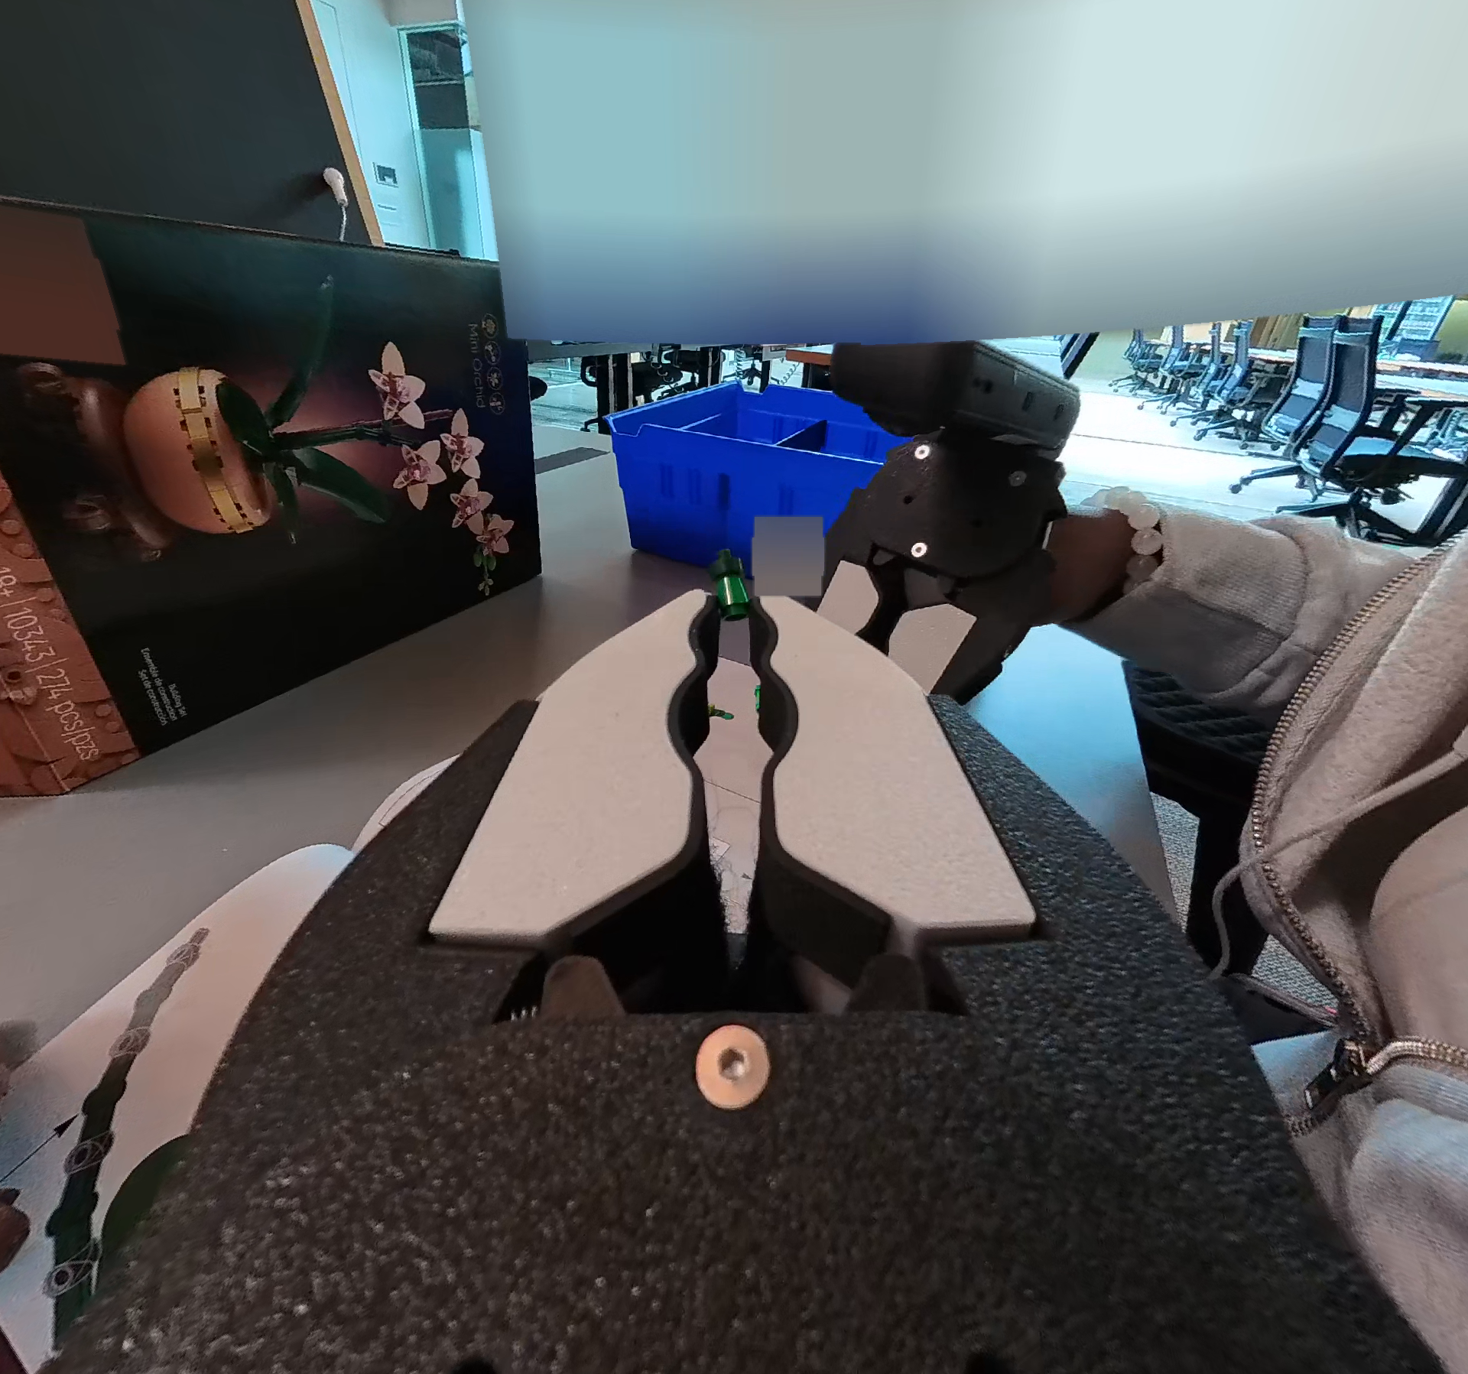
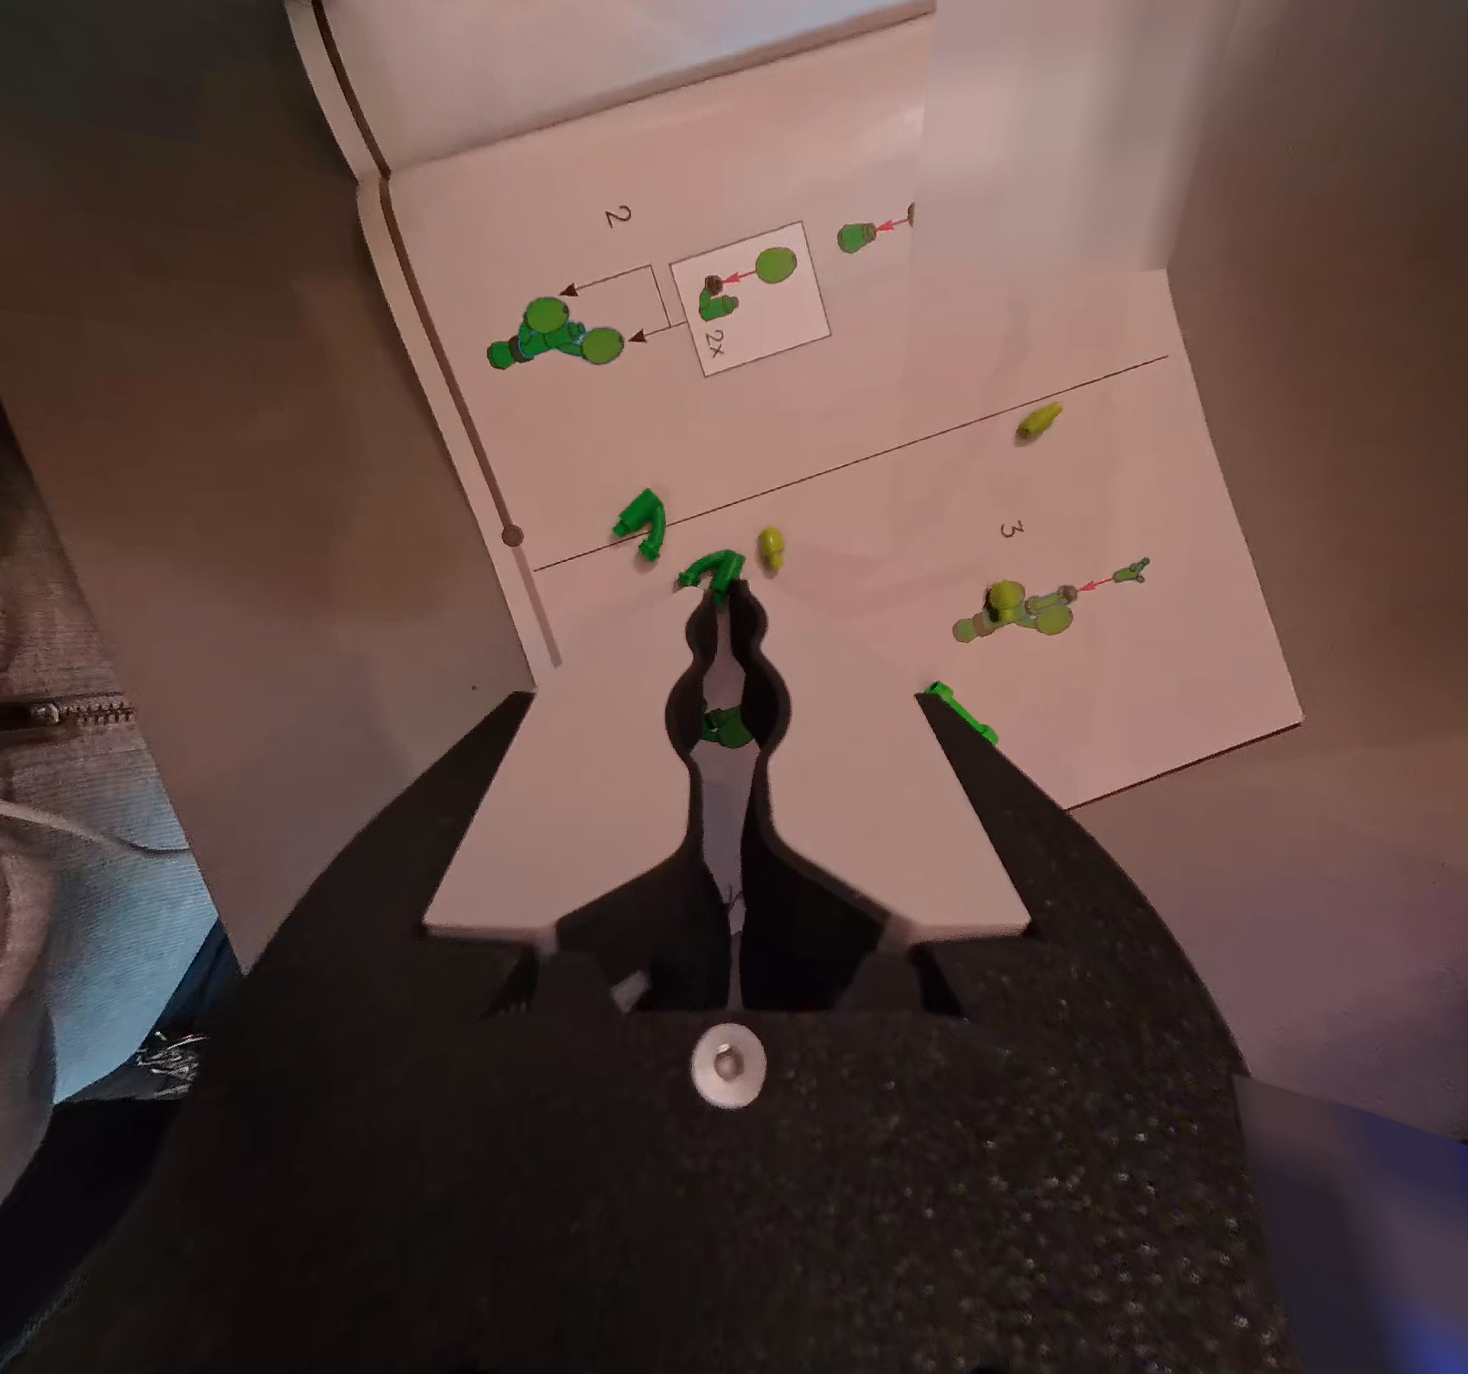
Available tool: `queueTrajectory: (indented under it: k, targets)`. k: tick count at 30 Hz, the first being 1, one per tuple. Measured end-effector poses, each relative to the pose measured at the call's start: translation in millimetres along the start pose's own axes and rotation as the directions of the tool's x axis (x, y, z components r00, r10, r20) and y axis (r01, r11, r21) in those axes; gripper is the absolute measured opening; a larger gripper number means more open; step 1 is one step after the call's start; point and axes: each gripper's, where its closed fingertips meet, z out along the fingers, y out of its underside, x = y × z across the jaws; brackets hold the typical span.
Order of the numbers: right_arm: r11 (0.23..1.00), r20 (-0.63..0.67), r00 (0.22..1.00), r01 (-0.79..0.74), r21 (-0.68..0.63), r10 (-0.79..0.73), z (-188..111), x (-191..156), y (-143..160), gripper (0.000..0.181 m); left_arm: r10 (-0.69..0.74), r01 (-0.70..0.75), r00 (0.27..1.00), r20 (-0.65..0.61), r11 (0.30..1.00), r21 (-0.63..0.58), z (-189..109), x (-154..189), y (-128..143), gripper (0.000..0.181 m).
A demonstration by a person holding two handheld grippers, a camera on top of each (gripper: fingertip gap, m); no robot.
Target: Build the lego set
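The right gripper (image 2: pixel 727 593), nearly clenched, pinches the bent green stem piece (image 2: pixel 712 572) at frame centre, its arms pointing up-left. The left gripper (image 1: pixel 735 609) grasps a green peg (image 1: pixel 729 587).

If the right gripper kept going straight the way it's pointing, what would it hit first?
The right gripper points down at the instruction booklet; its tips are already at a curved green piece, so it would likely meet that first, then the page.

Dark green piece (image 1: pixel 729 589), blue bin (image 1: pixel 743 490), black-and-tan box (image 1: pixel 262 478) printed with pink orchids.
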Motion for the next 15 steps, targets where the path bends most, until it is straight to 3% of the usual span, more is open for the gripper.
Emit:
queueTrajectory:
  k: [5,8,10,15]
  targets:
    - [1.0,0.018,1.0,0.016,-0.018,-0.016,-13.1,-2.8,-1.6,0.001,-0.001,0.001,1.0,0.001,1.0,0.002,0.1,-0.4,-0.2,0.006]
    - [0.986,0.035,0.995,0.094,-0.136,-0.09,-22.4,-5.3,5.9,0.001,0.002,-0.002,1.0,0.0,1.0,-0.001,0.4,0.4,0.1,0.006]
    - [0.966,0.118,0.989,0.116,-0.229,-0.091,-26.9,-13.7,13.3,0.001,0.002,-0.002,1.0,0.0,1.0,0.0,0.4,0.5,0.0,0.006]
    - [0.864,0.197,0.977,0.165,-0.475,-0.079,-27.1,-13.1,28.0,0.001,0.008,-0.008,1.0,0.003,1.0,-0.001,0.4,0.5,0.0,0.006]
